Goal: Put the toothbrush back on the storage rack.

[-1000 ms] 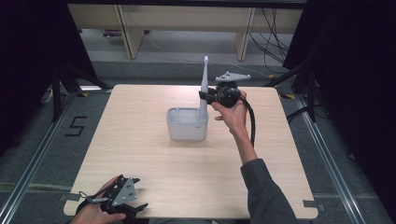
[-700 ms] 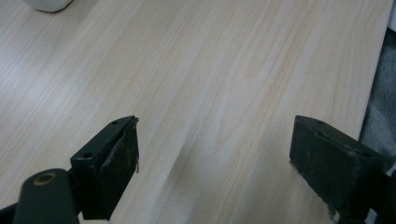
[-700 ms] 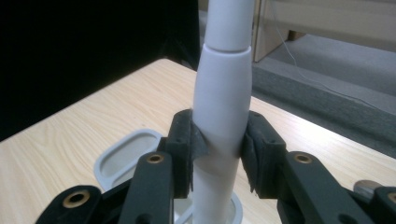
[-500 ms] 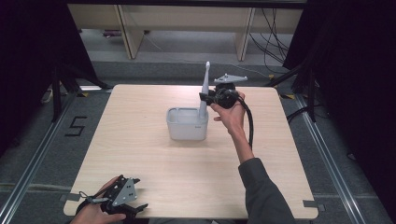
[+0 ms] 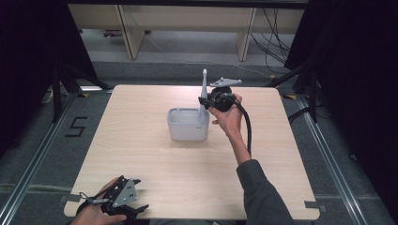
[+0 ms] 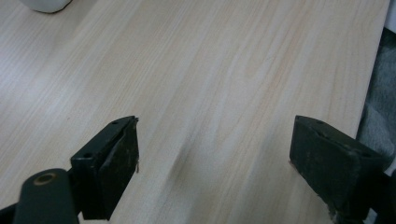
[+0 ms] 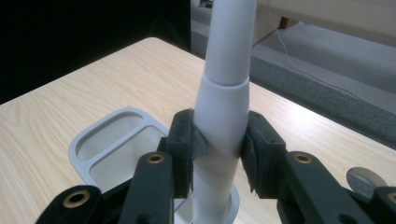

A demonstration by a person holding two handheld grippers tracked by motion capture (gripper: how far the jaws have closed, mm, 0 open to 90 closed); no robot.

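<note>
A white electric toothbrush (image 5: 203,91) stands upright with its lower end in the right hole of a pale grey holder (image 5: 187,124) at the table's middle. My right gripper (image 5: 205,101) is shut on the toothbrush's handle (image 7: 220,121), both pads pressing its sides just above the holder's round opening (image 7: 231,200). The holder's other compartments (image 7: 114,144) look empty. My left gripper (image 5: 133,199) rests at the table's near left corner, and in the left gripper view its jaws (image 6: 215,168) stand wide open over bare wood with nothing between them.
The light wooden table (image 5: 141,154) has a right edge close to my left gripper's right jaw in the left gripper view. A small round disc (image 7: 364,179) lies on the table past the holder. Wooden shelf legs and cables sit on the floor behind the table.
The right gripper and toothbrush have shifted only slightly over the holder. The left gripper has stayed still.
</note>
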